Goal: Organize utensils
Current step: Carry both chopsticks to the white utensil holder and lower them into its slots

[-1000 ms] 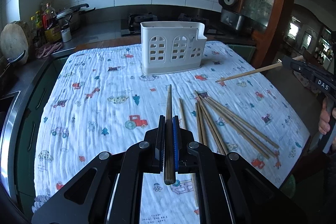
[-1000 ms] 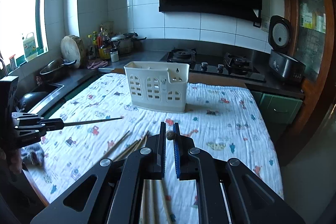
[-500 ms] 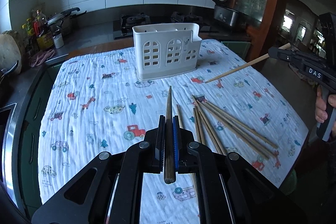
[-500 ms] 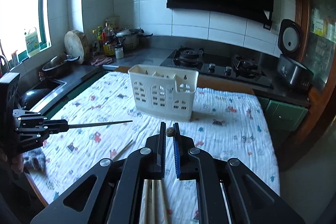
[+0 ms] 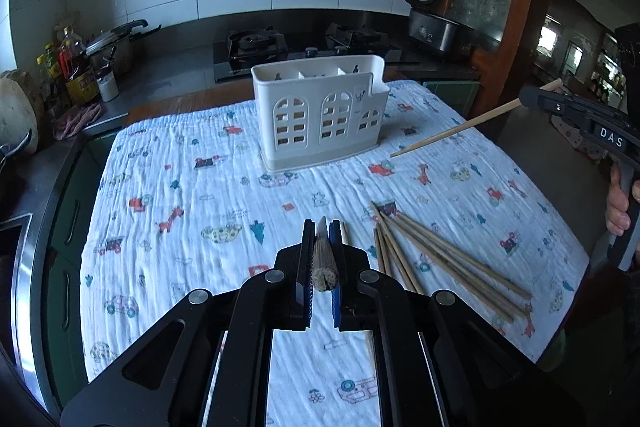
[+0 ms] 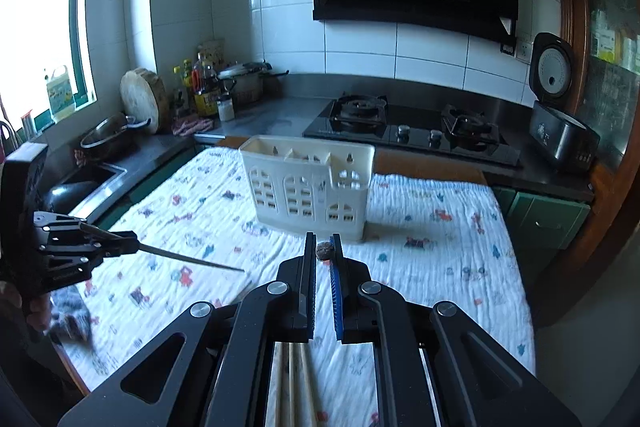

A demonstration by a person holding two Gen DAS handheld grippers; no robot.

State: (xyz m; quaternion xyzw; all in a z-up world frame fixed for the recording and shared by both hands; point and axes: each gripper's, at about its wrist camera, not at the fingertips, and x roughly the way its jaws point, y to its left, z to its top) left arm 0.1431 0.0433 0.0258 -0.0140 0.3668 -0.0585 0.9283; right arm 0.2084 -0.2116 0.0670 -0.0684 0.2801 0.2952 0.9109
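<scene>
A white slotted utensil caddy [image 5: 320,119] [image 6: 312,187] stands upright at the far side of the printed cloth [image 5: 180,195]. My left gripper [image 5: 322,227] [image 6: 134,241] is shut on a dark chopstick [image 5: 323,259] [image 6: 192,259] that points toward the caddy, tip slightly down. At the right of the left wrist view, my right gripper [image 6: 323,241] [image 5: 528,99] is shut on a light wooden chopstick [image 5: 460,131]; only its butt end [image 6: 324,251] shows in its own view. Several loose chopsticks [image 5: 440,259] [image 6: 292,379] lie on the cloth near me, right of the left gripper.
Behind the table runs a counter with a gas stove [image 6: 408,123], a rice cooker [image 6: 560,131], a pot and bottles [image 5: 80,67]. A sink [image 6: 88,183] lies at the left, a wooden cabinet [image 5: 500,7] at the right. A hand [image 5: 618,207] holds the right gripper's handle.
Both grippers have risen and drawn nearer the caddy, each still holding its chopstick. The dark chopstick looks much shorter in the left wrist view, and its tip now dips.
</scene>
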